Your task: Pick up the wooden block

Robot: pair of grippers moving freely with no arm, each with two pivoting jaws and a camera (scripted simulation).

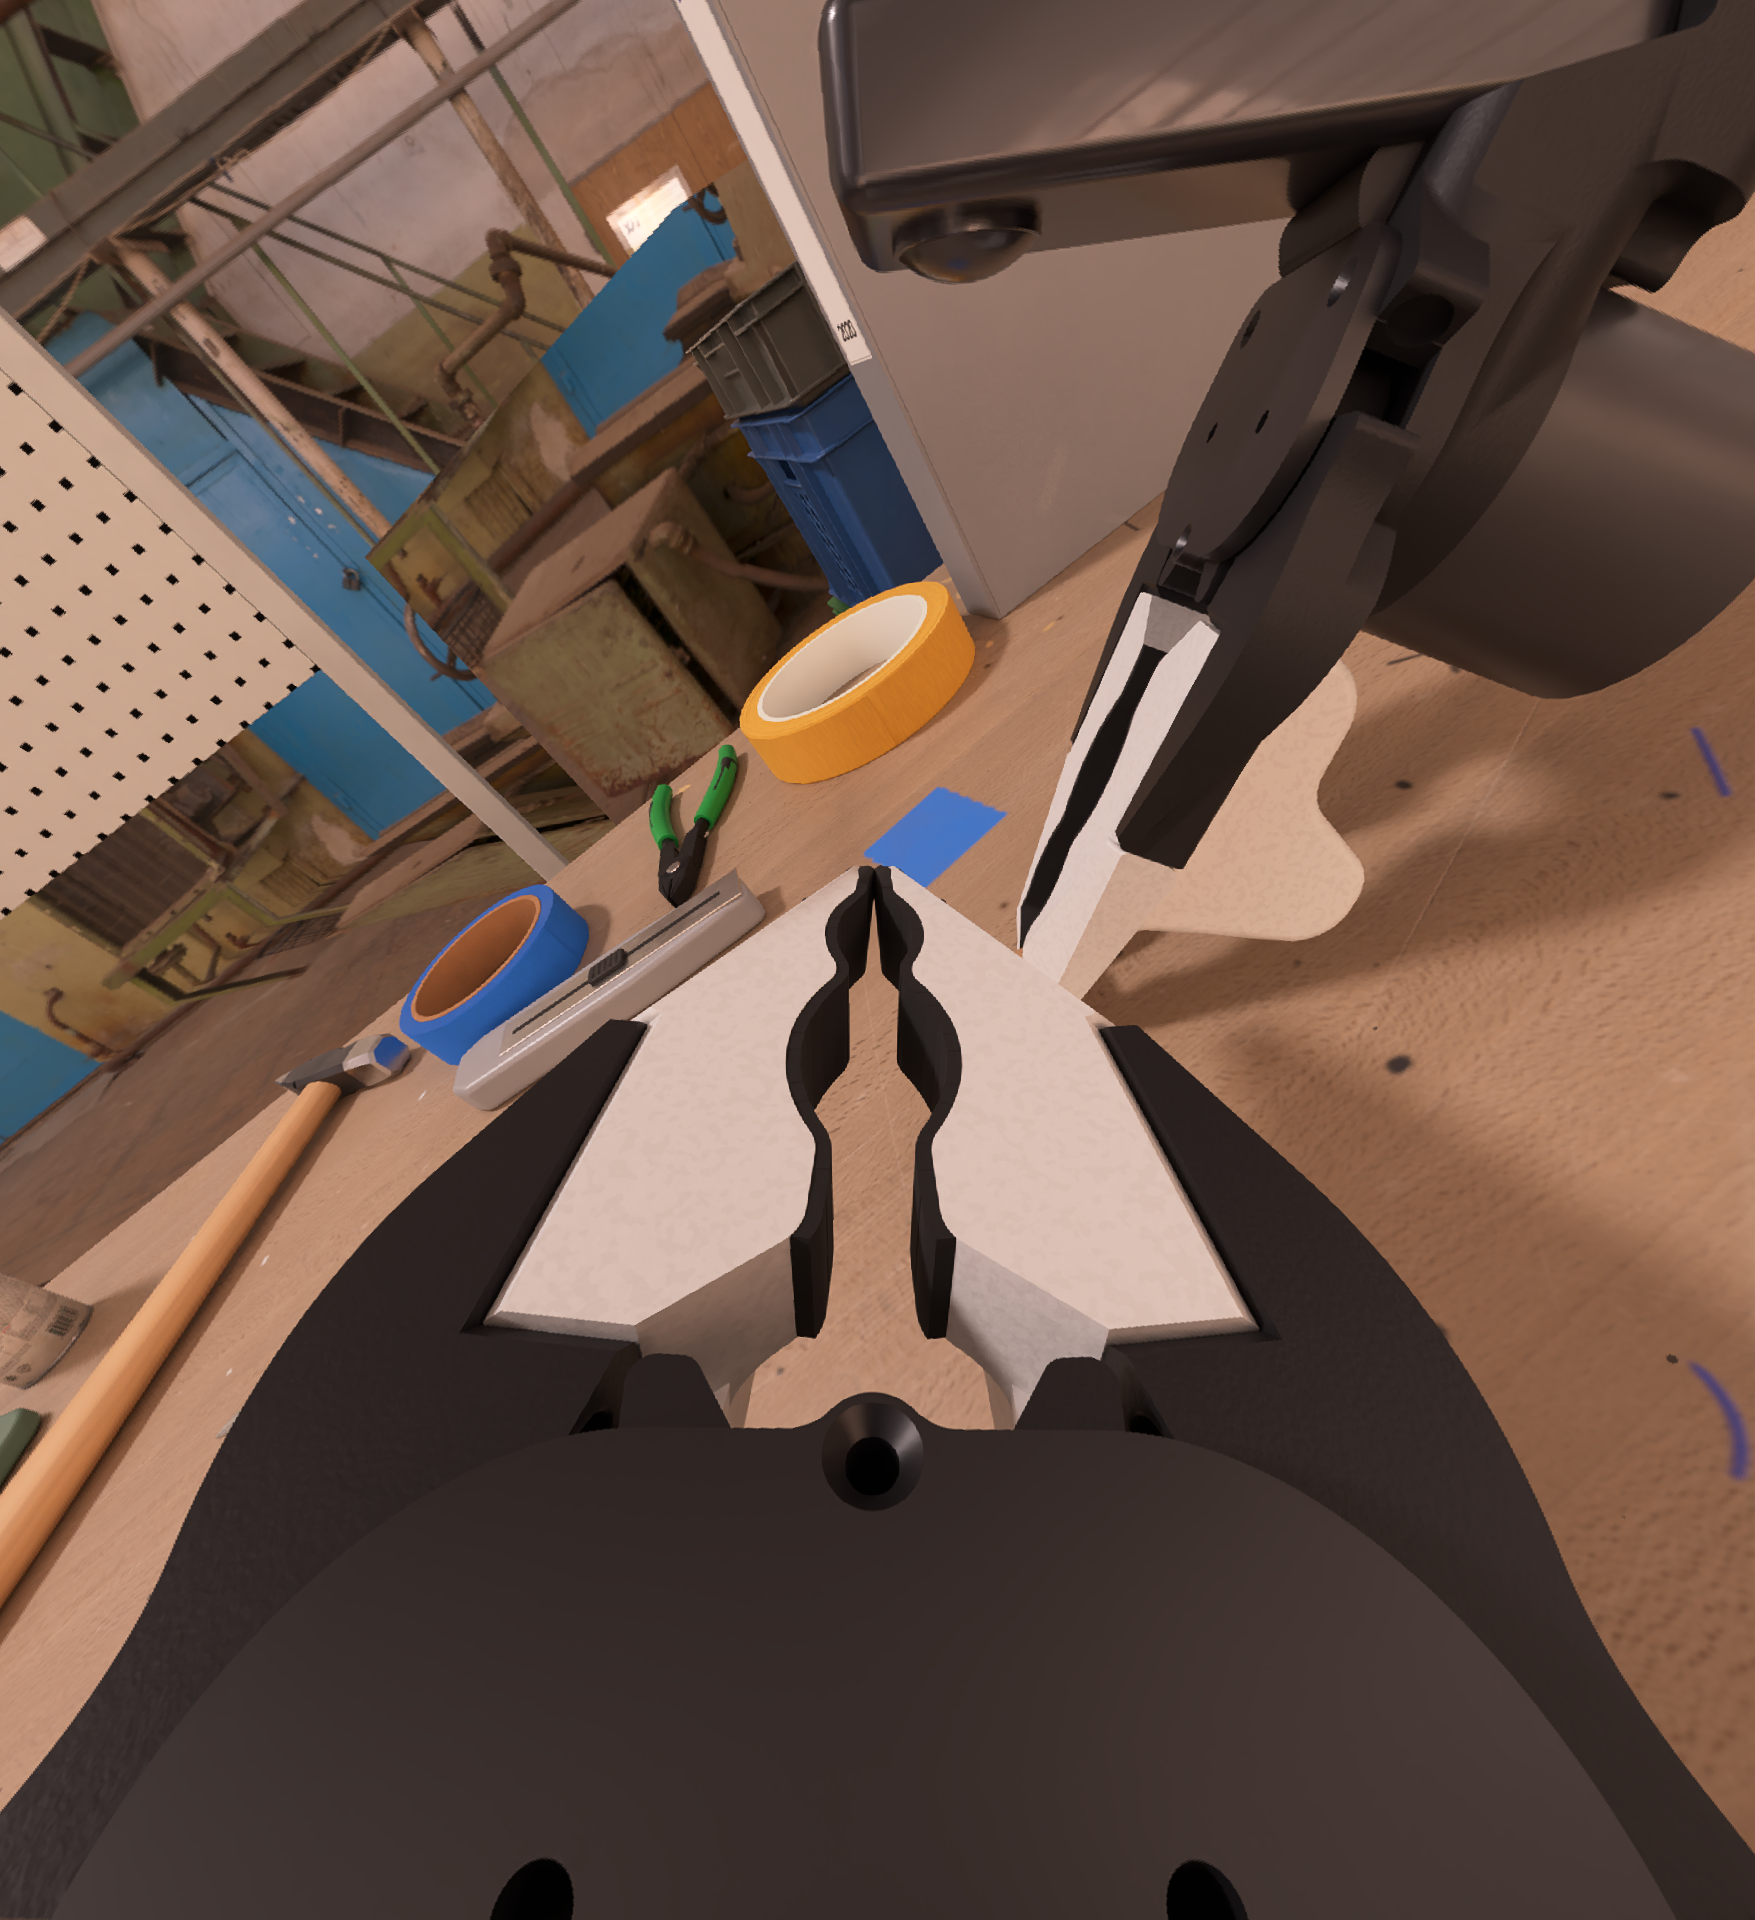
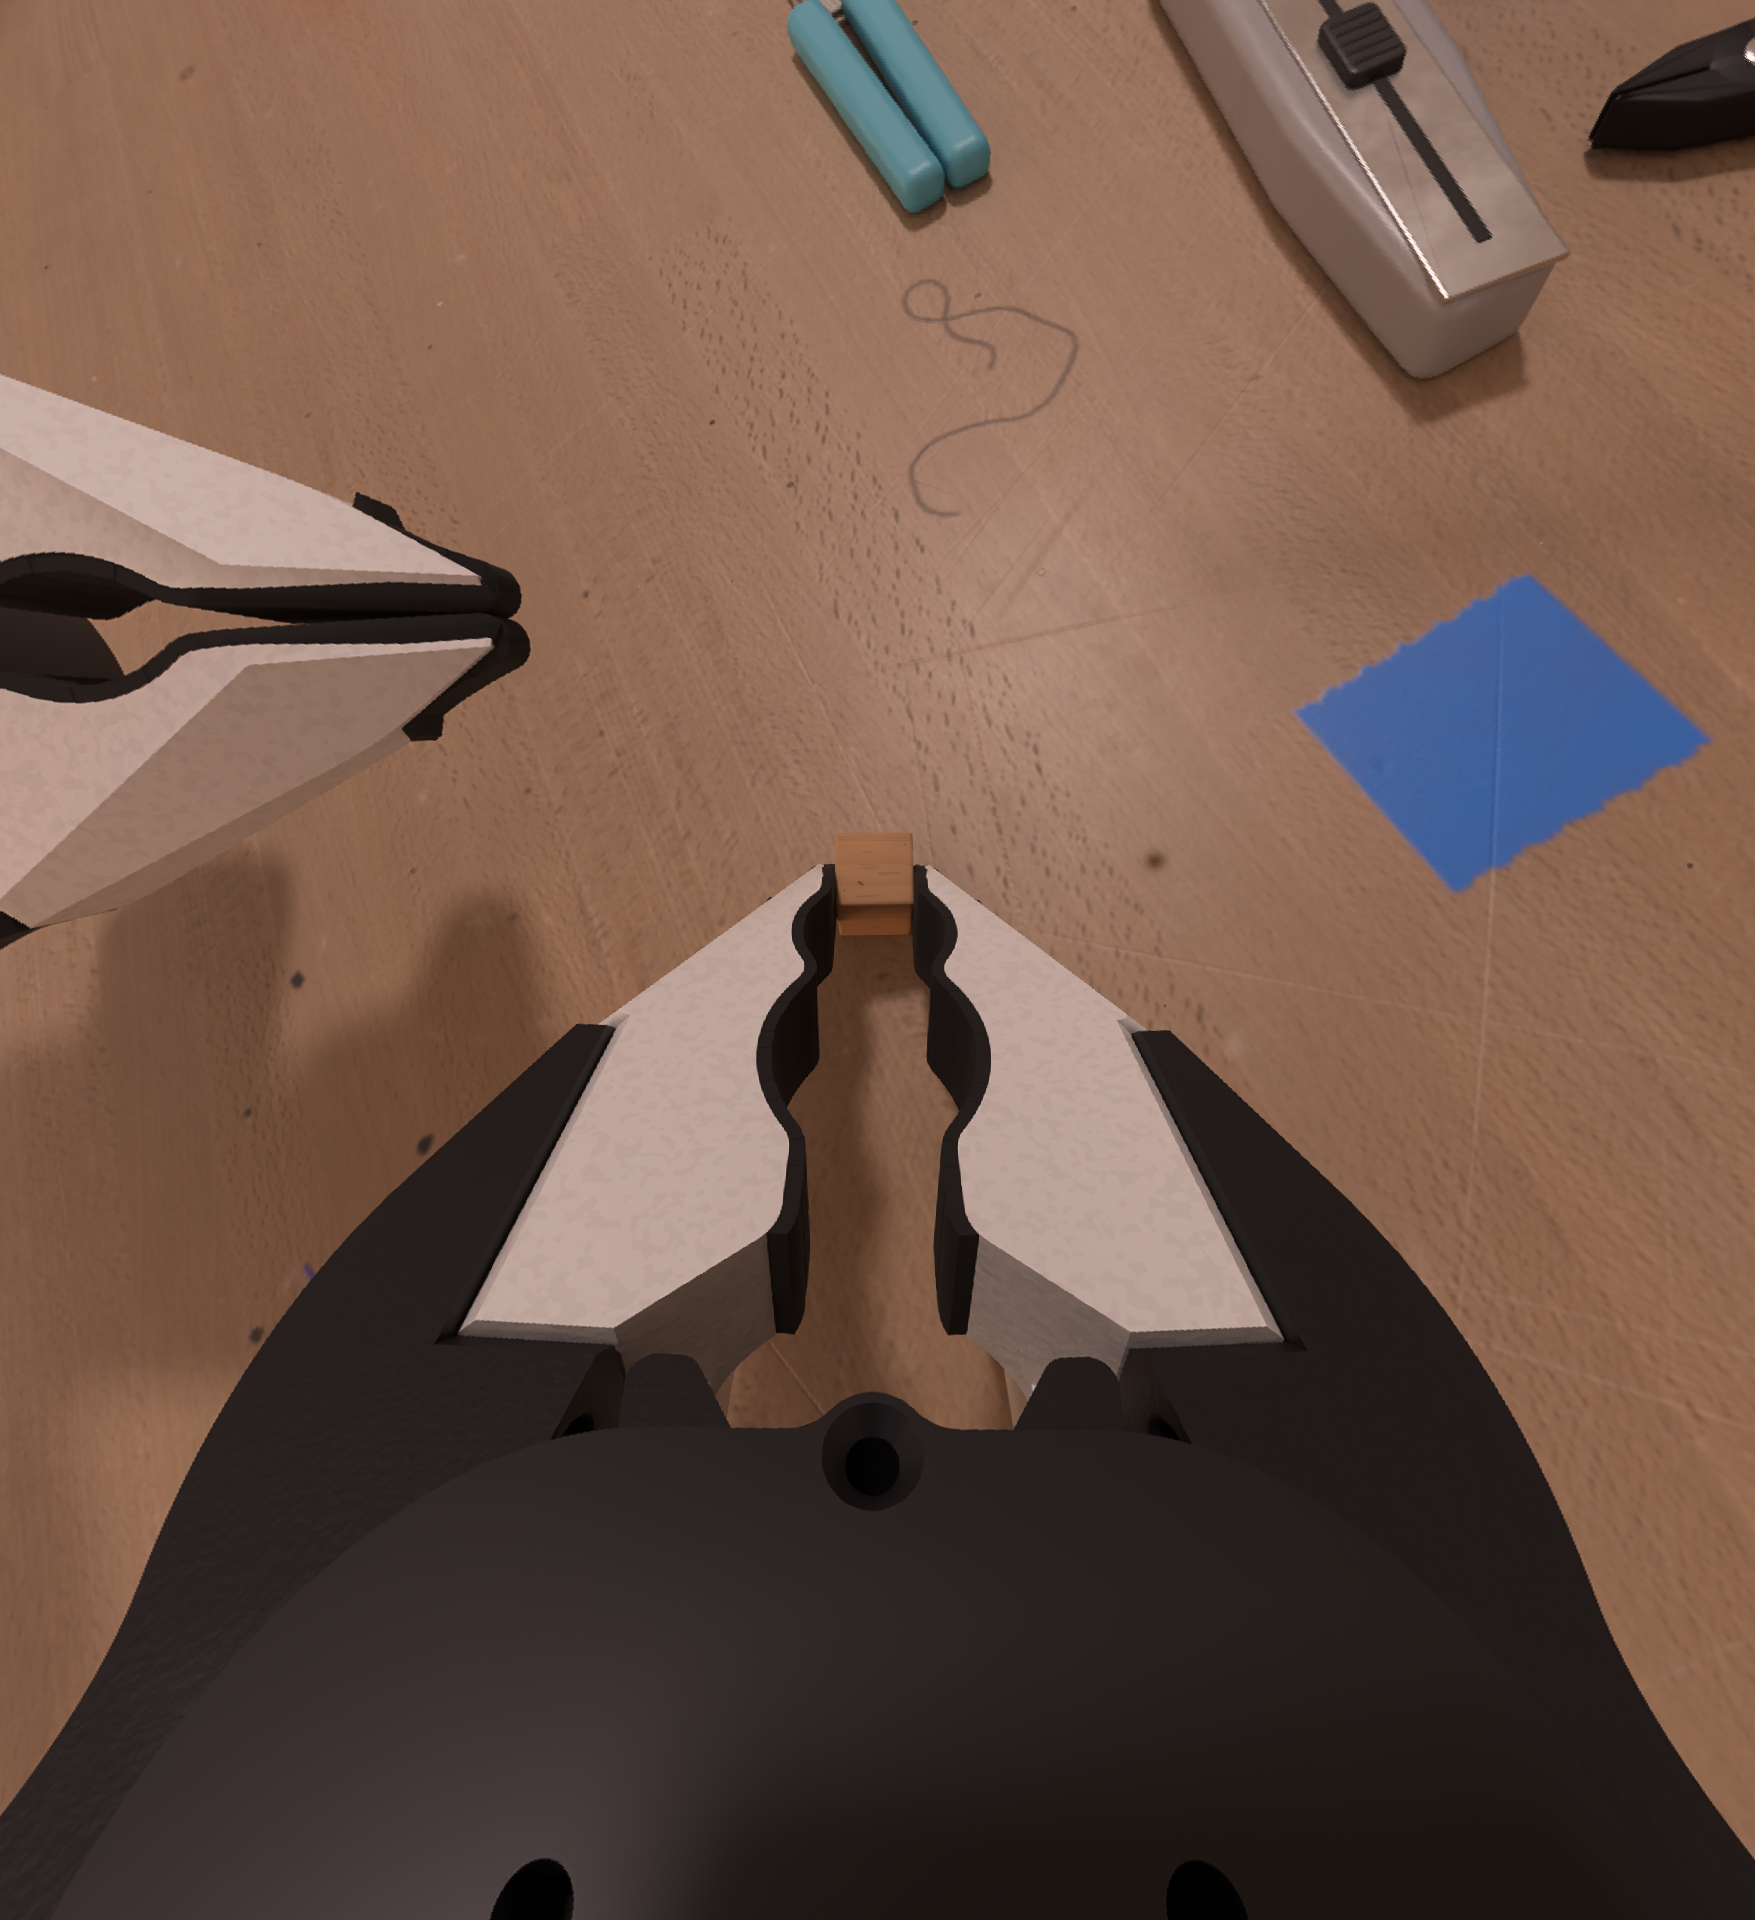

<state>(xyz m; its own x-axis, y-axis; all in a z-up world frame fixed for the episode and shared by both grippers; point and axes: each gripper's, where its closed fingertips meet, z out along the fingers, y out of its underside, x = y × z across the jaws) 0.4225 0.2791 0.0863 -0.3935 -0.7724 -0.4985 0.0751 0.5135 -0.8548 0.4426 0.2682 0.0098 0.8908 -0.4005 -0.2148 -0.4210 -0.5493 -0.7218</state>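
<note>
The right hand-held gripper (image 2: 874,883) has its two fingertips pressed against either side of a small wooden block (image 2: 873,881), holding it at the very tips; whether the block is clear of the worktop (image 2: 644,436) cannot be told. To this gripper's left, close by, the left hand-held gripper (image 2: 514,623) points inward with its tips pressed together and nothing between them. Ahead and to the right of the block a blue square patch (image 2: 1501,727) lies flat on the wood. Farther ahead sit a grey utility knife (image 2: 1372,177), a pair of teal handles (image 2: 899,104) lying side by side, and a thin pencil scribble (image 2: 998,384) on the surface.

From the left hand-held gripper (image 1: 873,883), whose fingers meet at the tips, the right hand-held gripper (image 1: 1044,914) comes down ahead and to the right. Just ahead and to its left lies the utility knife (image 1: 613,987), with a blue tape roll (image 1: 494,971) beside it. Beyond them are green-handled pliers (image 1: 691,821) and a yellow tape roll (image 1: 857,681). A hammer (image 1: 125,1361) with a wooden handle lies far left, below a pegboard (image 1: 52,582).
</note>
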